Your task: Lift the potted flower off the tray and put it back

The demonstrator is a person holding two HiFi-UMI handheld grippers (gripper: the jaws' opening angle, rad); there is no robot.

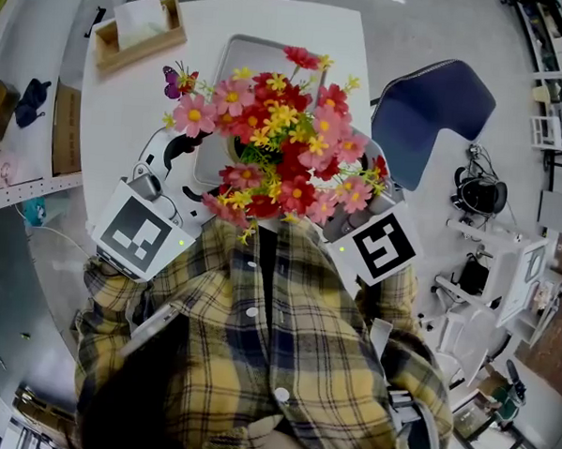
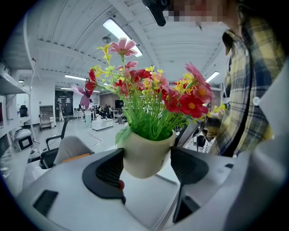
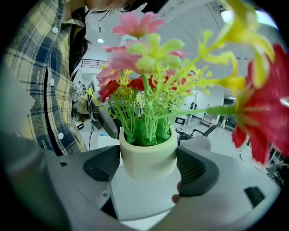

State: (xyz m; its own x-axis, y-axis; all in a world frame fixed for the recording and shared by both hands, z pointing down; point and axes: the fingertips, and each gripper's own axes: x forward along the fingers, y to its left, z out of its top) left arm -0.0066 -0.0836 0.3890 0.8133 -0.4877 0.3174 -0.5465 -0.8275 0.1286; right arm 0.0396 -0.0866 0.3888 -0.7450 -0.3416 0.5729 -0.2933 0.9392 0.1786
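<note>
The potted flower (image 1: 275, 162), a bunch of red, pink and yellow artificial blooms in a cream pot, is up in the air close to my head, above the grey tray (image 1: 243, 57) on the white table. The blooms hide the pot and both sets of jaws in the head view, where only the marker cubes (image 1: 135, 230) (image 1: 383, 245) show. In the left gripper view the left gripper (image 2: 146, 164) is shut on the tilted pot (image 2: 145, 153). In the right gripper view the right gripper (image 3: 149, 167) grips the pot (image 3: 148, 155) from the opposite side, pads against its wall.
A wooden box (image 1: 141, 28) sits at the table's far left corner, and a butterfly ornament (image 1: 176, 80) pokes out beside the blooms. A blue chair (image 1: 437, 114) stands to the right of the table, with white equipment (image 1: 504, 268) beyond it. My plaid shirt (image 1: 275, 341) fills the near side.
</note>
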